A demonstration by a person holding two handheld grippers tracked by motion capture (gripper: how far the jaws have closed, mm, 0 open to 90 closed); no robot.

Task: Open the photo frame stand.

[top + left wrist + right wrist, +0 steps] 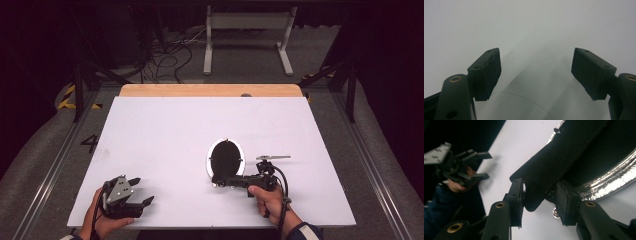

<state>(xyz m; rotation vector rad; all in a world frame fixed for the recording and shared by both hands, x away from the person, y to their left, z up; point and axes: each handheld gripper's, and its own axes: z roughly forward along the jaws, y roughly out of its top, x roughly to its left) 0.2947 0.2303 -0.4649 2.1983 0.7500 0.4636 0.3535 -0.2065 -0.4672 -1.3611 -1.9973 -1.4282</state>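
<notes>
With the right tongs [539,202] pinching the black handle [554,172] of the oval mirror [226,159] lying right of bench [165,130] centre, and left tongs [536,72] spread empty, the smooth handle may slip.

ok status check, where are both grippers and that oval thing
Left gripper open, idle at the near left of the table. Right gripper at the near end of the black oval object, black flap between its jaws, grip unclear. Nothing in the way.

cut off: mirror [599,170] top, right | blurred: left gripper [471,165]
</notes>
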